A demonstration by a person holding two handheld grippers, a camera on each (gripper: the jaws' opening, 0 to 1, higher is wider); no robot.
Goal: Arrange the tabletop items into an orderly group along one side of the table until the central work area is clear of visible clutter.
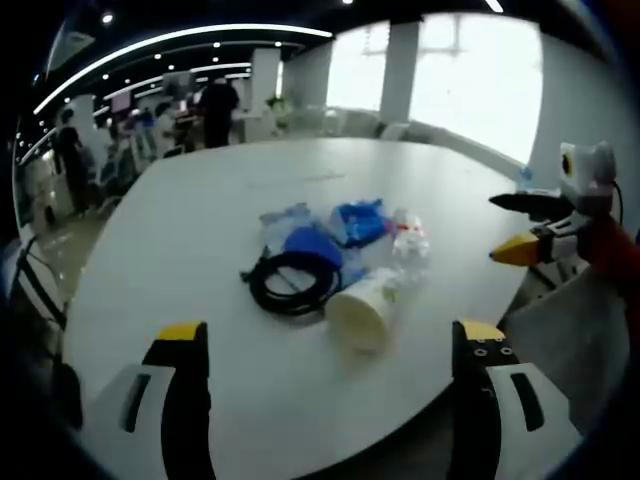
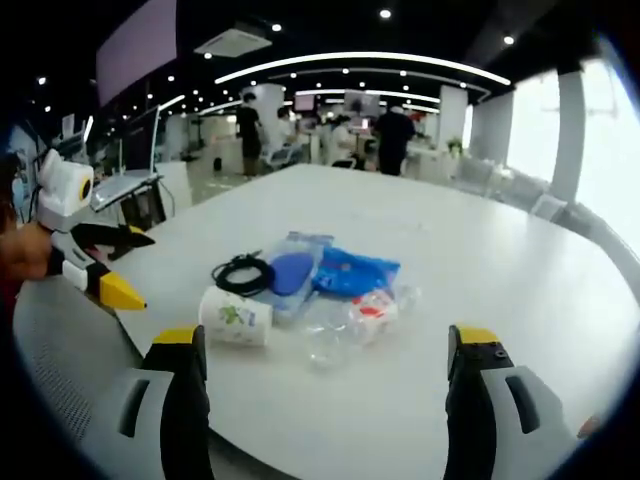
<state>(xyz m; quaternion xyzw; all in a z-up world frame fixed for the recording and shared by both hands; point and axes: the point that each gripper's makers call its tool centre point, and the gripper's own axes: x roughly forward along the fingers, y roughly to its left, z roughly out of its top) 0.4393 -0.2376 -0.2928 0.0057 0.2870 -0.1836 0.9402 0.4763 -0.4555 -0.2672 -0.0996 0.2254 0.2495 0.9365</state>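
Note:
A heap of items lies mid-table: a coiled black cable (image 1: 292, 282) (image 2: 243, 272), a paper cup on its side (image 1: 362, 308) (image 2: 235, 317), a crushed clear bottle (image 1: 409, 238) (image 2: 350, 322), blue packets (image 1: 358, 222) (image 2: 352, 272) and a blue item in a clear bag (image 1: 312, 243) (image 2: 290, 270). My left gripper (image 1: 325, 345) hovers open near the table edge, short of the heap, nothing between its jaws. My right gripper (image 2: 325, 350) is open too, facing the heap from the other side. Each gripper shows in the other's view, jaws apart: the right gripper (image 1: 515, 226), the left gripper (image 2: 125, 267).
The white table (image 1: 200, 210) (image 2: 470, 250) is large and rounded, with bare surface all around the heap. A grey chair back (image 1: 560, 340) (image 2: 70, 350) stands at the near edge. Desks and several people (image 1: 218, 108) (image 2: 392, 135) are far behind.

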